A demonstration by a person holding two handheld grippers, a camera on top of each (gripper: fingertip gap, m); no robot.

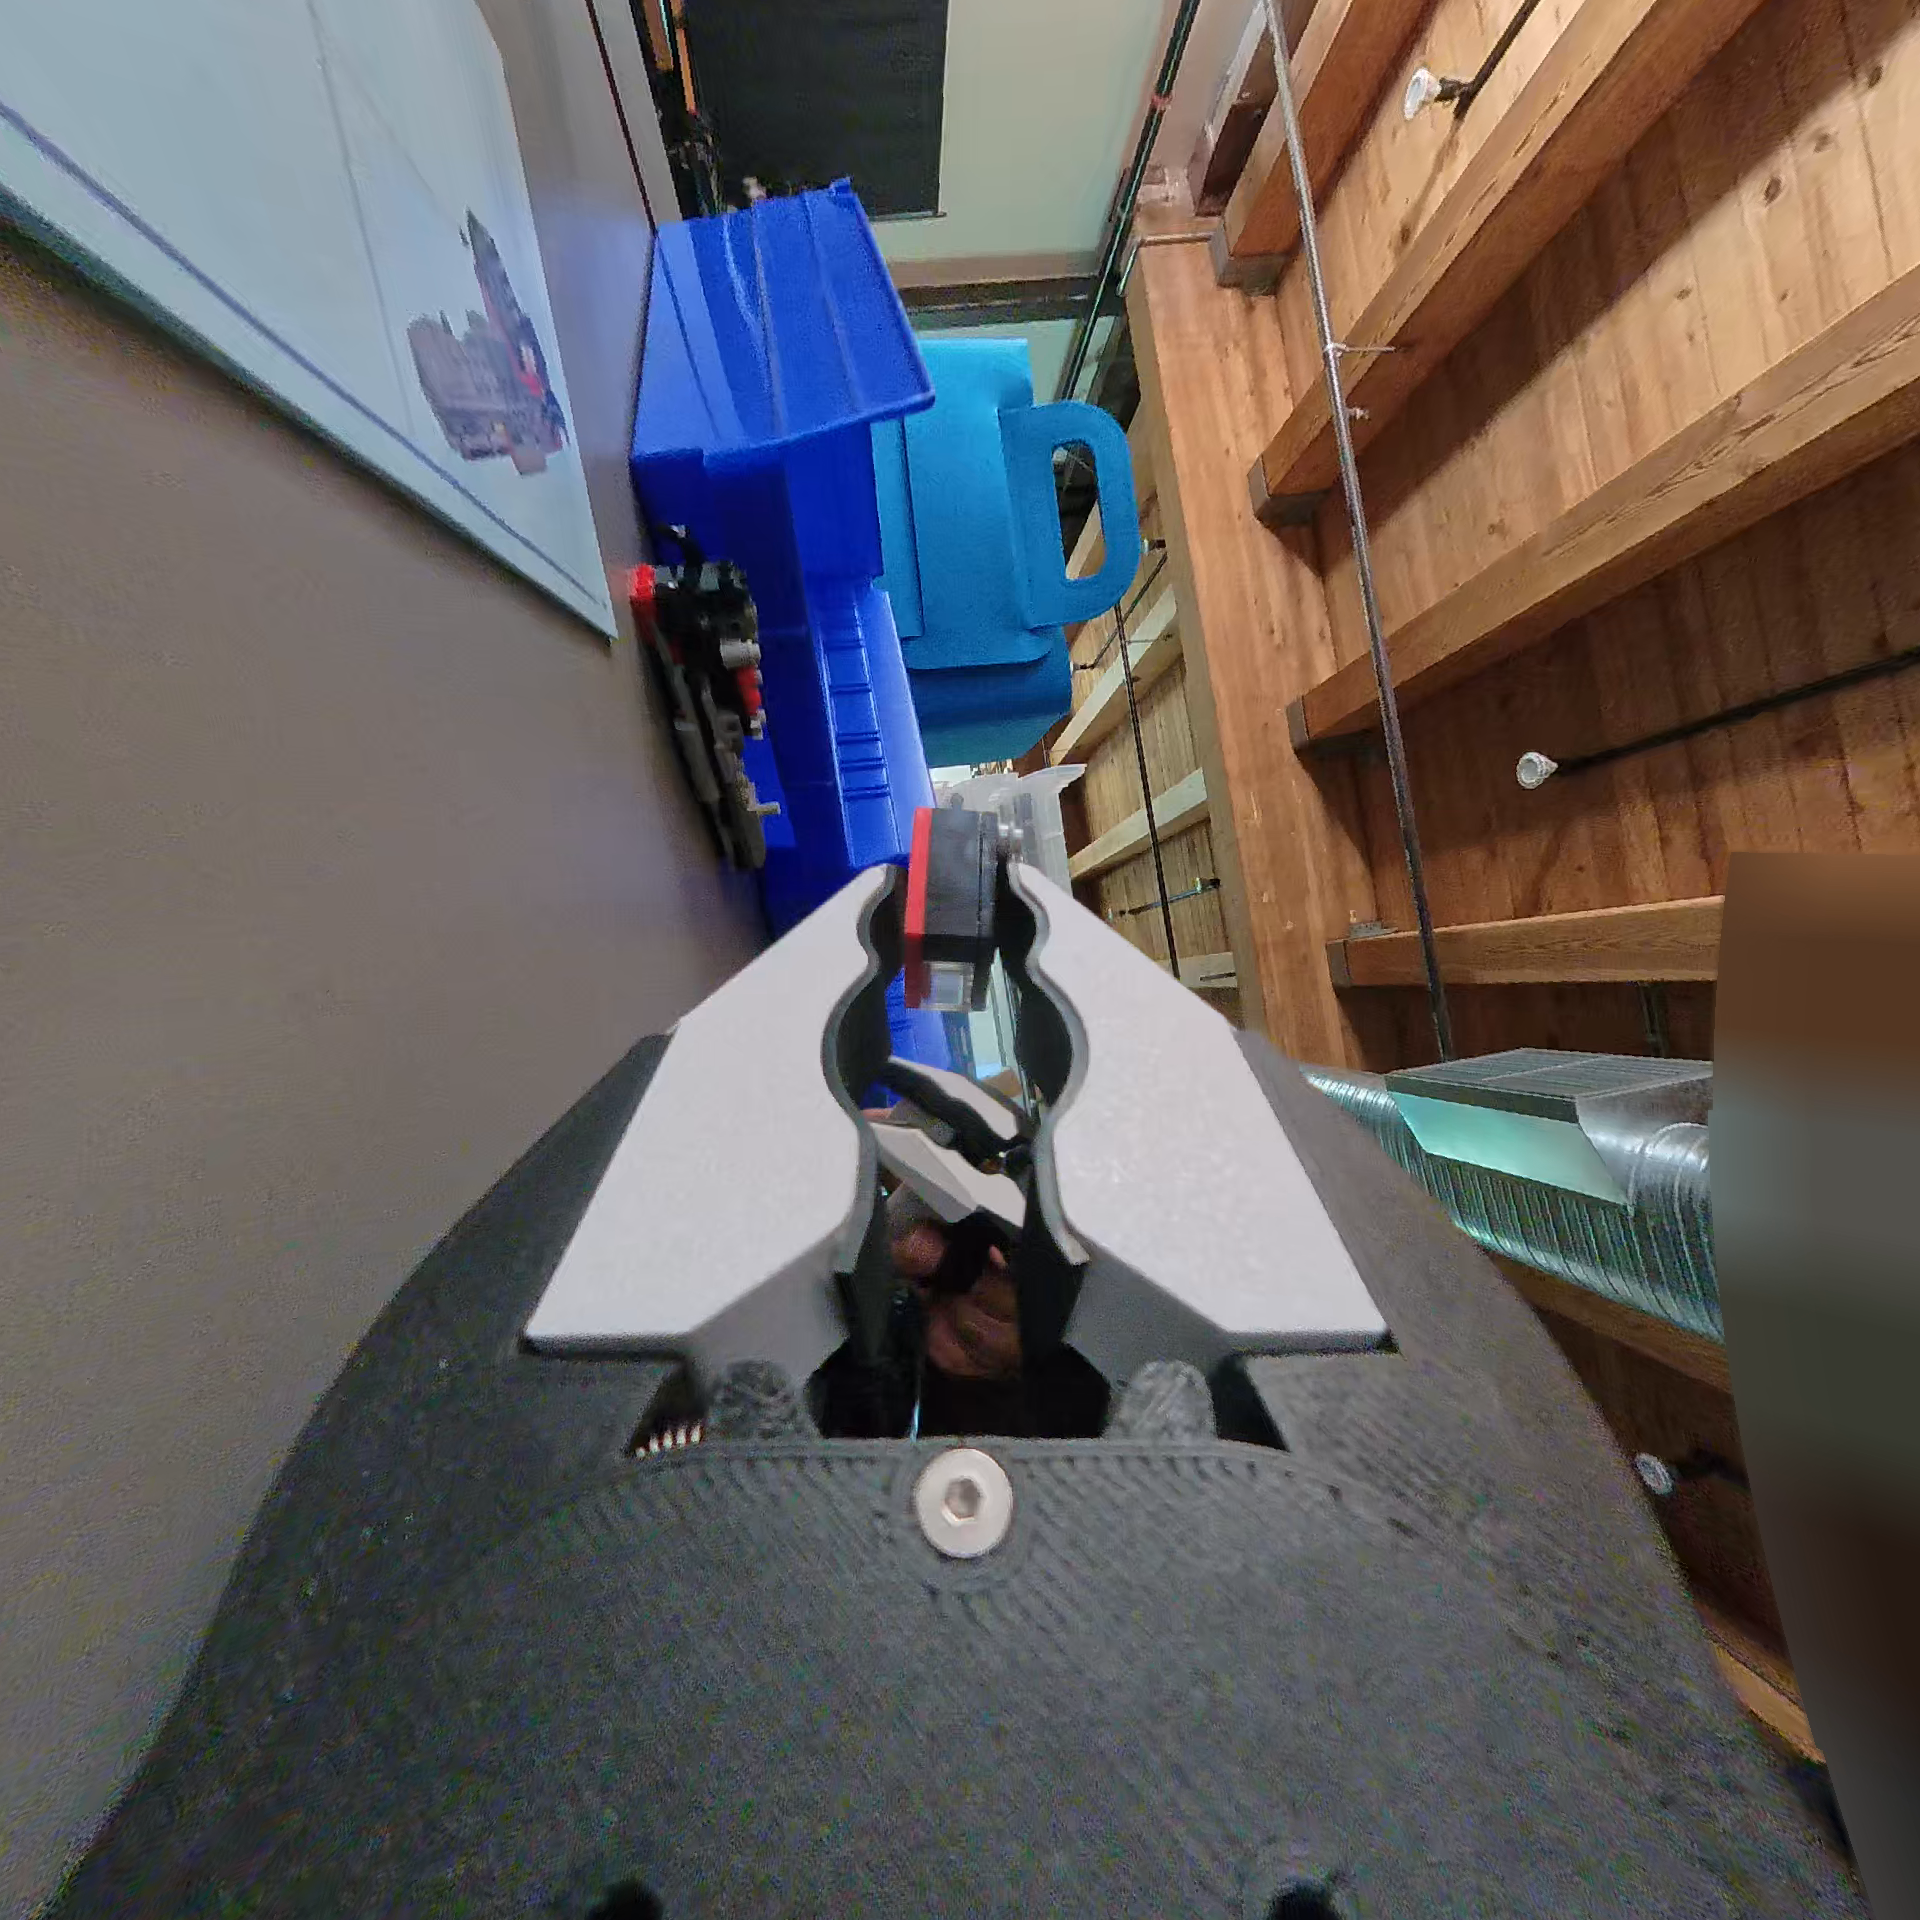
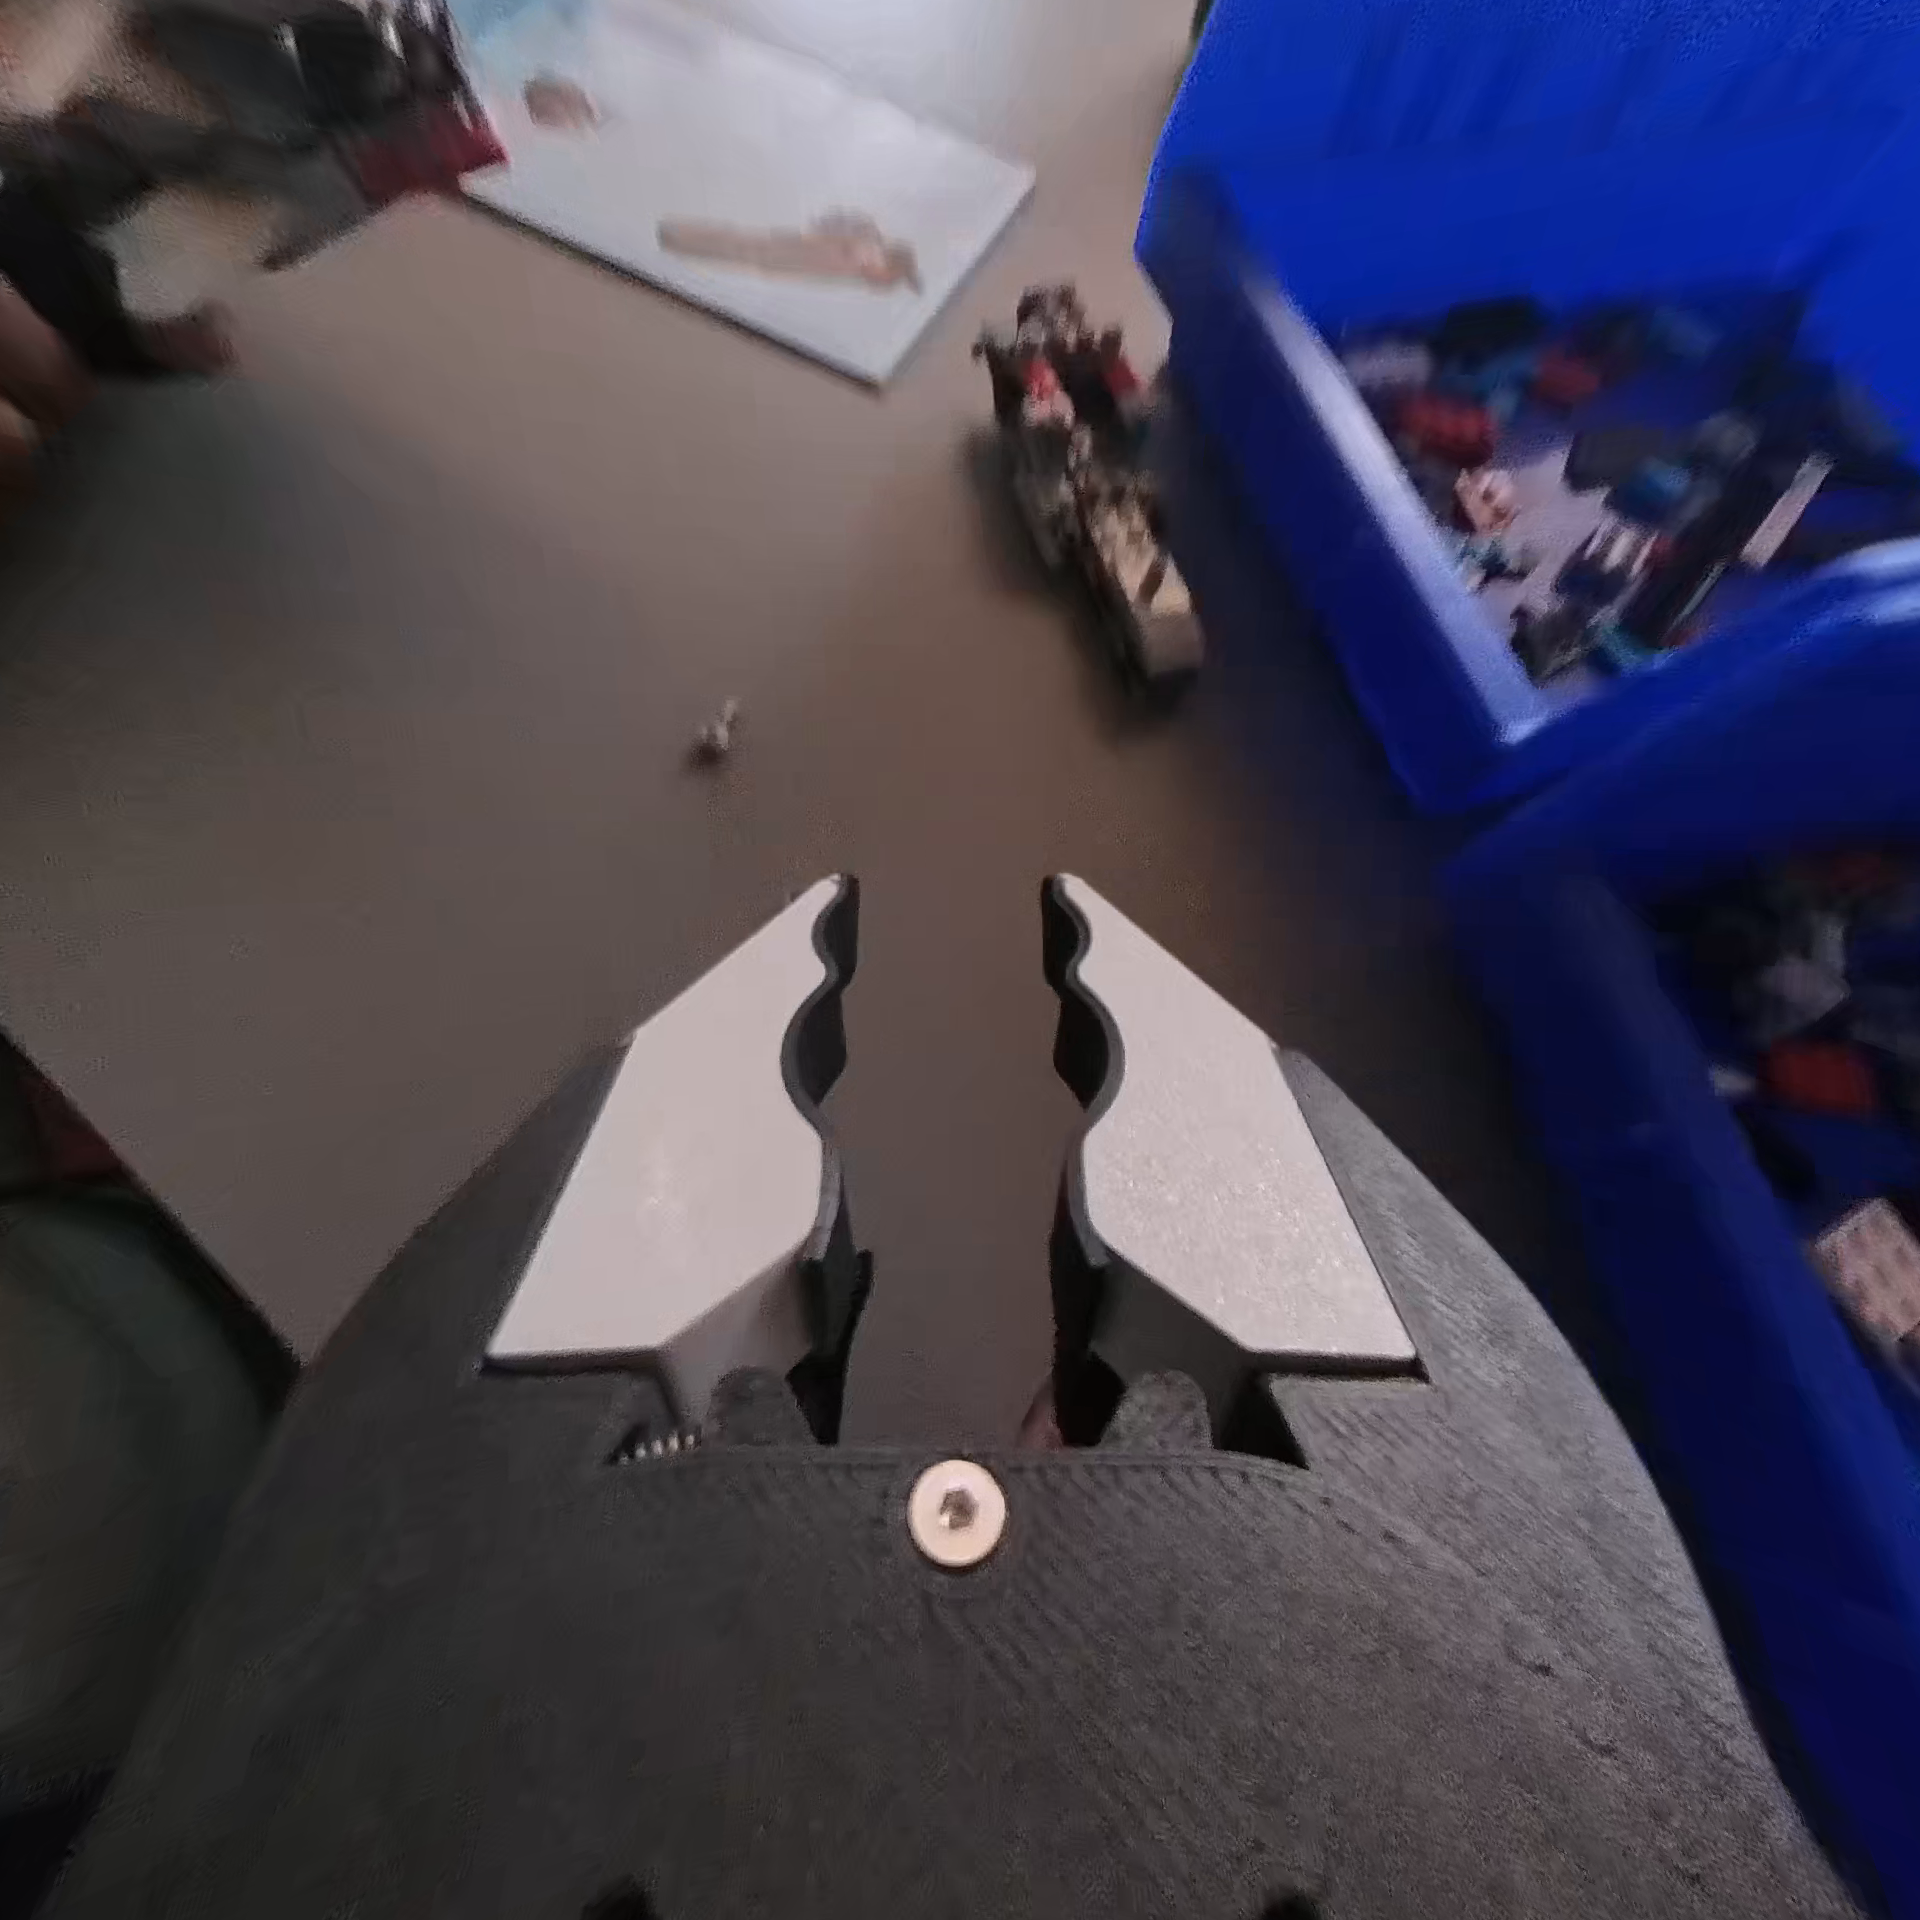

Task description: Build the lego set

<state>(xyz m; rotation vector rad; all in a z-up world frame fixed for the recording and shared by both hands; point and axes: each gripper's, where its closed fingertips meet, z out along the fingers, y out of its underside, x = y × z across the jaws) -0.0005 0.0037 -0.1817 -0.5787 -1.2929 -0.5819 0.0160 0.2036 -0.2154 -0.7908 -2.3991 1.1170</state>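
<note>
My left gripper (image 1: 951, 883) is shut on a small lego sub-assembly (image 1: 951, 914) of red, black and clear pieces, held in the air with the view rolled on its side. The partly built lego model (image 1: 712, 696) of black, grey and red pieces lies on the brown table beside the blue bins; it also shows in the right wrist view (image 2: 1091, 499). My right gripper (image 2: 951, 894) is open and empty above the table. A small grey lego piece (image 2: 717, 732) lies loose on the table ahead of it. The left gripper shows blurred at the top left of the right wrist view (image 2: 187, 156).
Blue bins (image 2: 1309, 436) full of loose lego pieces stand at the right, also in the left wrist view (image 1: 769, 416). An open instruction booklet (image 2: 790, 197) lies at the back of the brown table (image 2: 416, 623). A lighter blue handled container (image 1: 997, 520) stands behind the bins. There is about 20 centimeters between the tips of the two grippers.
</note>
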